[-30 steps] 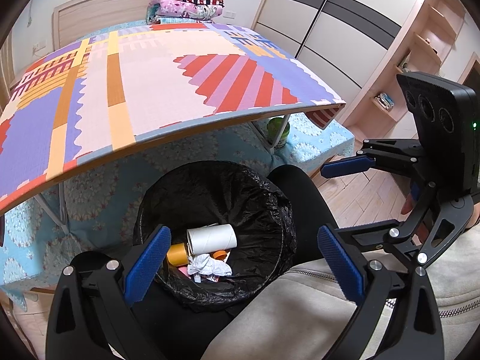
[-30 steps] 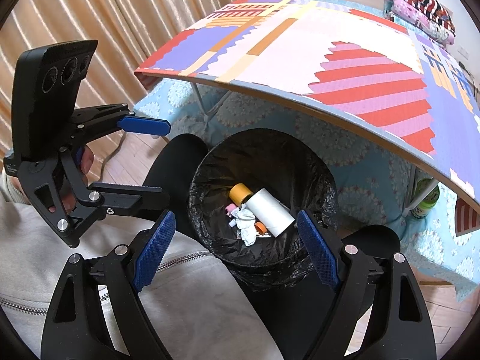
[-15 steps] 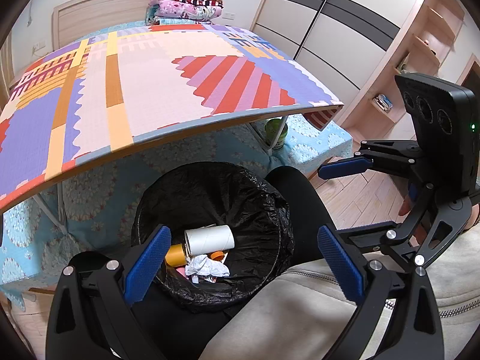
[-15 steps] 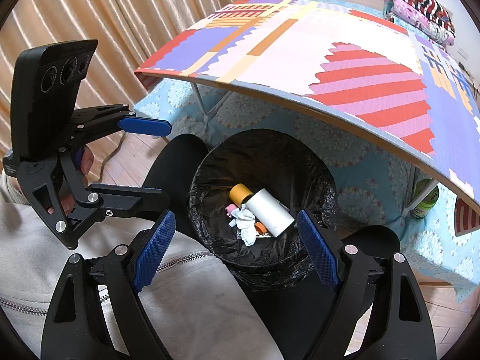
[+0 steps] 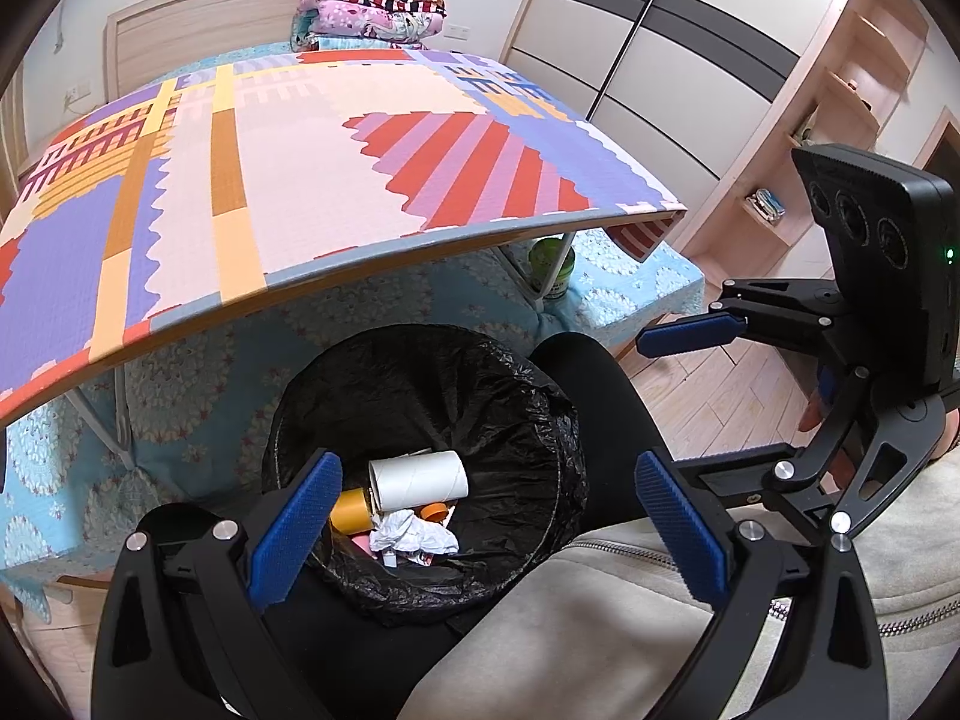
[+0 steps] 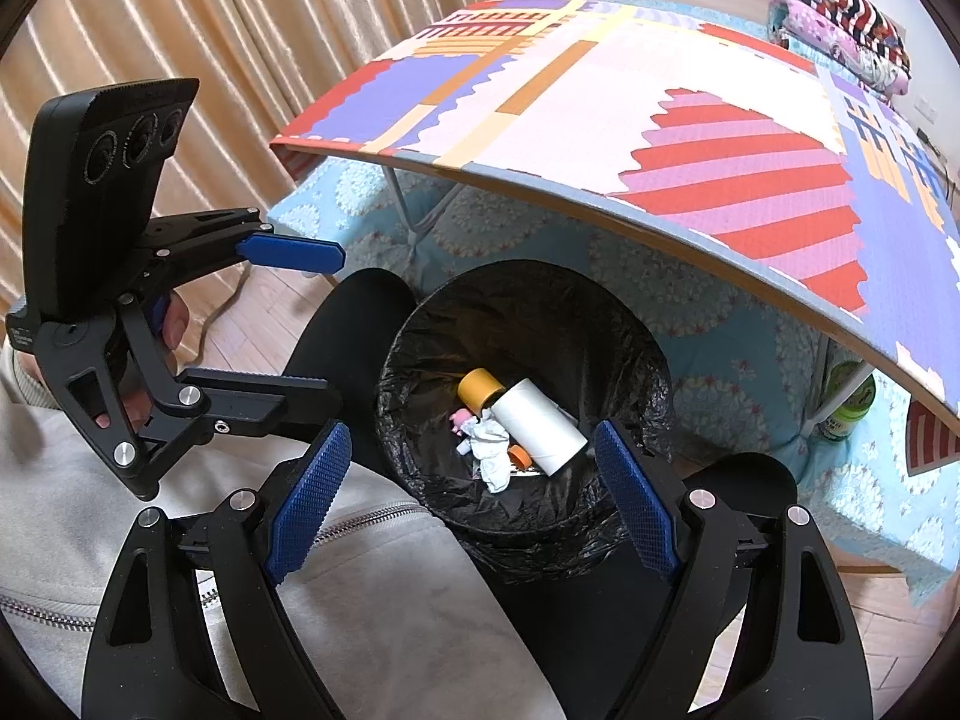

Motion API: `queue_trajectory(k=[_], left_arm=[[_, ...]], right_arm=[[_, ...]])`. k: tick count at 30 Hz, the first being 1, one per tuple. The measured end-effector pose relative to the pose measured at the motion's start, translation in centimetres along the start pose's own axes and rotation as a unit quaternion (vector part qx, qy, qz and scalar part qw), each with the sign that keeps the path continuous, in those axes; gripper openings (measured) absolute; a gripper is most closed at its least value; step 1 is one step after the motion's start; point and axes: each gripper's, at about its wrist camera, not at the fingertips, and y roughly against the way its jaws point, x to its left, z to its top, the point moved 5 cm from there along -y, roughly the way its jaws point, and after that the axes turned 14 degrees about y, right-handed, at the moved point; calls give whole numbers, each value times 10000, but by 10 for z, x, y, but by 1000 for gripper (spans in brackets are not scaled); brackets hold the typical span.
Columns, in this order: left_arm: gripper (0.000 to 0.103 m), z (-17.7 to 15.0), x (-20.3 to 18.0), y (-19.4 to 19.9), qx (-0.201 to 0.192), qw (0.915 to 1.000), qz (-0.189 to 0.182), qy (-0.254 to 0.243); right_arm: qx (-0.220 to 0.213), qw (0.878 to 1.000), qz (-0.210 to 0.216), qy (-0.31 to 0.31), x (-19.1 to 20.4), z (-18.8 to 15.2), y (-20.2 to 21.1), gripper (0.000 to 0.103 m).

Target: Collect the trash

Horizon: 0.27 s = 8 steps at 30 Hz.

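Both hand-held grippers — left [image 5: 486, 525] and right [image 6: 474, 498] — hang released and empty over the black-lined bin [image 6: 624, 324]. Nothing has shifted over the last second: the white roll [image 6: 543, 426], crumpled paper [image 6: 492, 450] and other trash lie inside, and the counter [image 5: 288, 180] looks bare — collection is probably finished.

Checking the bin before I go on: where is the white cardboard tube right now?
The white cardboard tube lies inside the black-lined bin, in both wrist views, between the orange roll and the crumpled paper.
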Motion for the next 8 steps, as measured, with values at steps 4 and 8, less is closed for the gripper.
queue_trajectory(k=[4,8], left_arm=[[95,0,-1,0,-12,10000,7,-13],[95,0,-1,0,-9,10000,0,-10]], right_arm=[[-14,10000,3,18,1,1,1,83],[-21,10000,-10,15,1,1,1,83]])
